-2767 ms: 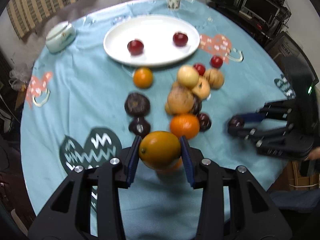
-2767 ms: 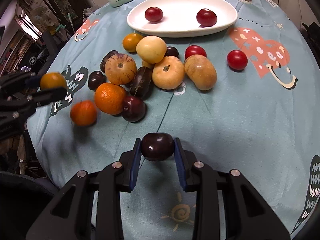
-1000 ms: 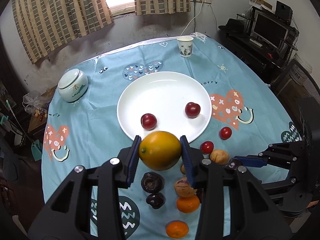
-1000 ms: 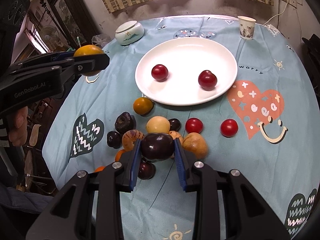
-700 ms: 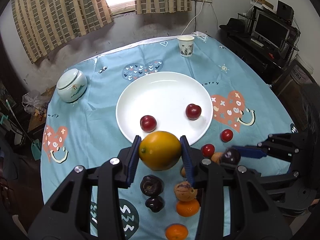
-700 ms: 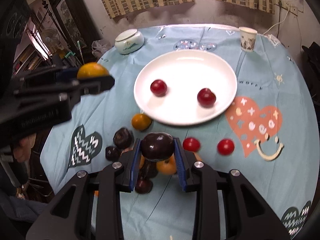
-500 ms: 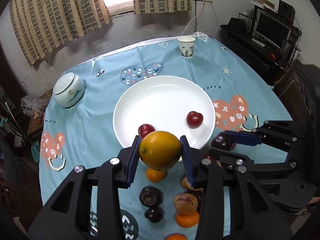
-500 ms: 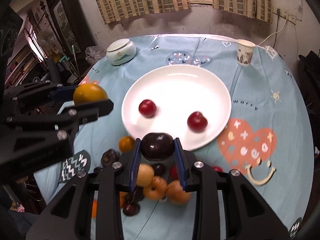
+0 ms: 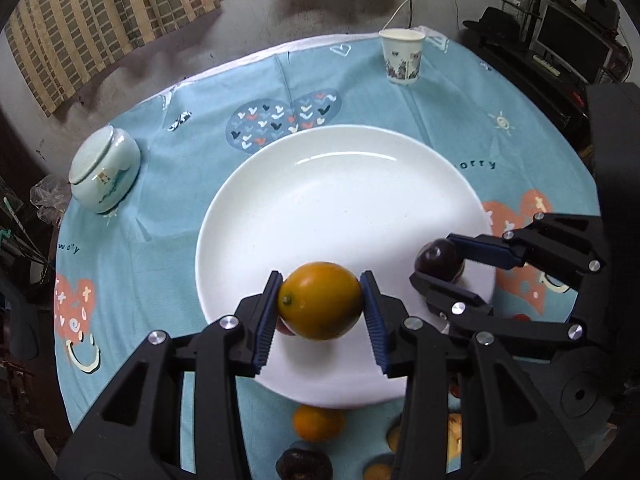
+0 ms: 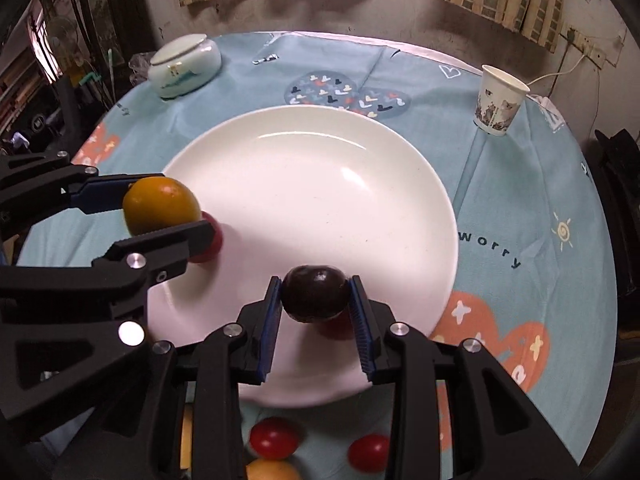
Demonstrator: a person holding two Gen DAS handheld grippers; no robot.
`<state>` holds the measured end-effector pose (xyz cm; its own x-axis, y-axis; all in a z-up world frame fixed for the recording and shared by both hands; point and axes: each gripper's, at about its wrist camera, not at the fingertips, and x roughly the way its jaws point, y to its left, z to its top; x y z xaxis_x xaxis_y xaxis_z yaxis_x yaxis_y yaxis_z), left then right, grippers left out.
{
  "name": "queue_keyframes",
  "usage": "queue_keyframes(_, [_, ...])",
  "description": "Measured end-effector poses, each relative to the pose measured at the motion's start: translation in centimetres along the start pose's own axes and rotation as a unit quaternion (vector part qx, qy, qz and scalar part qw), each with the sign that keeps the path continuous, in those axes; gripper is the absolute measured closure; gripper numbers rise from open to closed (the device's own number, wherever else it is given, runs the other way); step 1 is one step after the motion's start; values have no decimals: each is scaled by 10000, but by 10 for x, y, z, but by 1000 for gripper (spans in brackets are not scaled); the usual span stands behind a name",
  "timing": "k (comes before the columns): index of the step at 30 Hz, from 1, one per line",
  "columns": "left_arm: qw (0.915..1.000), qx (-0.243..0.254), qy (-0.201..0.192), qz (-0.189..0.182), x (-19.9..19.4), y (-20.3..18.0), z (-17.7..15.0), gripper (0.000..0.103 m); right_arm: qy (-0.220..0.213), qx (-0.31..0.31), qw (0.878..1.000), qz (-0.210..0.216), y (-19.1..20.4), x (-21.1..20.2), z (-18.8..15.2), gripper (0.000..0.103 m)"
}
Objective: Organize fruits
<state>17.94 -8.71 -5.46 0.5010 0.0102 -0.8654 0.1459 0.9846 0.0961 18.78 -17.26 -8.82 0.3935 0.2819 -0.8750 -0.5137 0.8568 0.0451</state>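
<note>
My left gripper (image 9: 320, 280) holds a large yellow-orange citrus (image 9: 320, 306) low over the near left part of the white plate (image 9: 340, 184). Its jaws are opening, and the pads still touch the fruit. My right gripper (image 10: 314, 284) holds a dark plum (image 10: 314, 298) over the plate's (image 10: 312, 184) near right part. Its jaws are opening too, with the pads still against the plum. A small red fruit (image 10: 208, 244) lies on the plate under the left gripper (image 10: 176, 208). Another red fruit (image 10: 340, 326) peeks out beneath the plum.
A paper cup (image 9: 401, 62) stands at the far right of the blue tablecloth and a lidded ceramic jar (image 9: 105, 170) at the far left. Loose fruits lie just in front of the plate: an orange (image 9: 318, 422) and two red ones (image 10: 274, 438).
Both grippers have carried their fruits forward and down, from above the loose pile to low over the plate's near half. The plate now fills both views.
</note>
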Motion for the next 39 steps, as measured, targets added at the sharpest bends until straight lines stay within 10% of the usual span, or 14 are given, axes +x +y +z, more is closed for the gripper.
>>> queue_keyframes(1, [10000, -24, -17, 21, 2, 1, 0, 55, -55, -83, 9999, -24, -1, 2, 0, 64])
queue_keyframes(4, [9999, -30, -98, 73, 1, 4, 1, 45, -126, -163, 9997, -94, -3, 2, 2, 7])
queue_keyframes(12, [9992, -149, -320, 190, -24, 12, 0, 42, -602, -277, 9976, -194, -9, -39, 3, 7])
queue_keyframes(19, [9922, -407, -1115, 391, -101, 20, 3, 23, -2005, -91, 9787, -435, -20, -157, -5, 7])
queue_keyframes(29, [9738, -445, -2171, 519, -200, 9, -2, 10, -4562, 461, 8855, -745, -14, -350, -41, 1])
queue_keyframes(39, [9689, -485, -2368, 526, -235, 8, -15, 5, -4097, 866, 9076, -318, -8, -346, -57, 1])
